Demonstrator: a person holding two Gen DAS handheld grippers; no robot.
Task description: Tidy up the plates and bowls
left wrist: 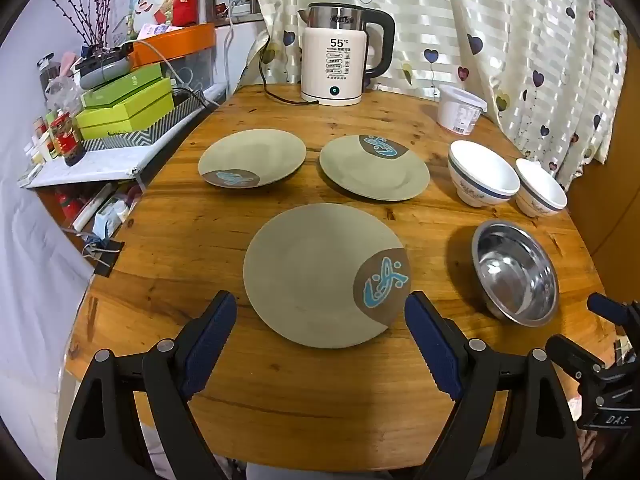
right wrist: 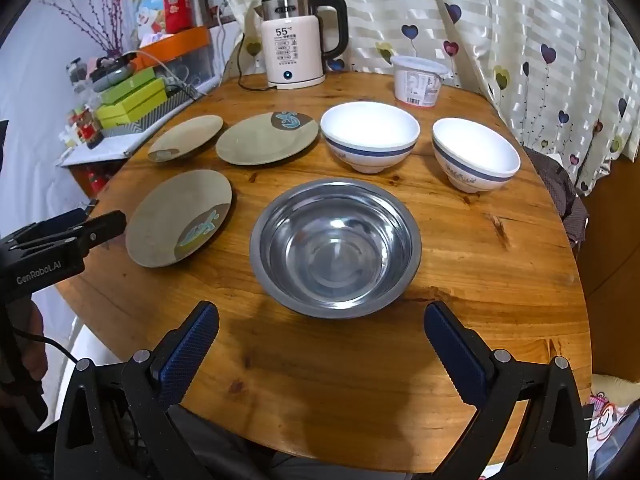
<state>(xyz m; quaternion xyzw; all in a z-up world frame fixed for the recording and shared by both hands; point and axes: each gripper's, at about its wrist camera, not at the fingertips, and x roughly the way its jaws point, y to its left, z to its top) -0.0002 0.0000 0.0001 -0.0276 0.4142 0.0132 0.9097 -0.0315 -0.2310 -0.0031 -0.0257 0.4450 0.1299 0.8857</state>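
Three green plates with a brown patch and blue fish lie on the round wooden table [left wrist: 280,392]: a near plate [left wrist: 316,276], one at the far left [left wrist: 252,158] and one at the far middle [left wrist: 374,168]. My left gripper [left wrist: 320,312] hangs open above the near plate's front edge, nothing between its fingers. A steel bowl [right wrist: 336,246] stands in front of my right gripper [right wrist: 320,320], which is open and empty. Two white bowls with a blue band [right wrist: 370,134] [right wrist: 474,152] stand behind the steel bowl. The same plates show in the right wrist view, the near plate [right wrist: 180,216] at left.
A white electric kettle [left wrist: 340,56] with its cord stands at the table's back edge, a white plastic tub [left wrist: 460,108] to its right. Green boxes [left wrist: 128,108] and clutter fill a shelf on the left. A curtain [left wrist: 520,40] hangs behind.
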